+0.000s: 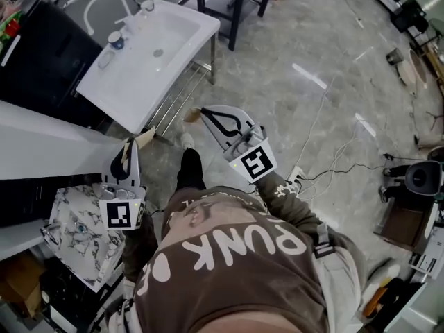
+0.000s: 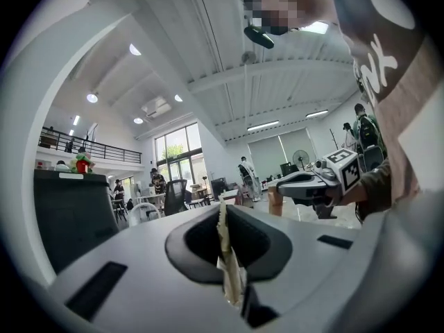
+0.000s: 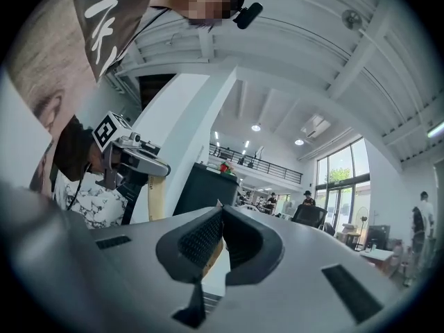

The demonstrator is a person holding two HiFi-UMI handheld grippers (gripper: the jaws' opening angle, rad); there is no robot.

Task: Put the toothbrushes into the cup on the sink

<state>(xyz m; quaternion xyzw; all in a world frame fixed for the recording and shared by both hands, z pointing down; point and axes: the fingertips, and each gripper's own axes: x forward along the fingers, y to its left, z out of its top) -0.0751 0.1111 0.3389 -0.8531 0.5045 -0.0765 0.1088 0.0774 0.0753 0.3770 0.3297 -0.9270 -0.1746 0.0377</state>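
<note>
The white sink (image 1: 179, 39) stands on the far left, with a small blue-and-white cup (image 1: 116, 41) on its back rim beside the faucet (image 1: 104, 9). Both grippers are held up near the person's chest, well short of the sink. My left gripper (image 1: 127, 150) is shut on a pale wooden toothbrush (image 1: 142, 139), seen as a thin cream strip (image 2: 225, 255) between its pads. My right gripper (image 1: 205, 114) is shut on a tan toothbrush (image 1: 192, 114), whose edge (image 3: 211, 252) shows between its ribbed pads. Each gripper view shows the other gripper: the right gripper (image 2: 312, 182) and the left gripper (image 3: 132, 159).
A metal rack (image 1: 177, 99) sits under the sink. A dark-legged table (image 1: 236, 2) stands behind it. A white counter (image 1: 41, 144) and a marble-patterned bag (image 1: 80, 234) are at the left. Cables (image 1: 333, 165) and equipment (image 1: 416, 186) lie on the floor at the right.
</note>
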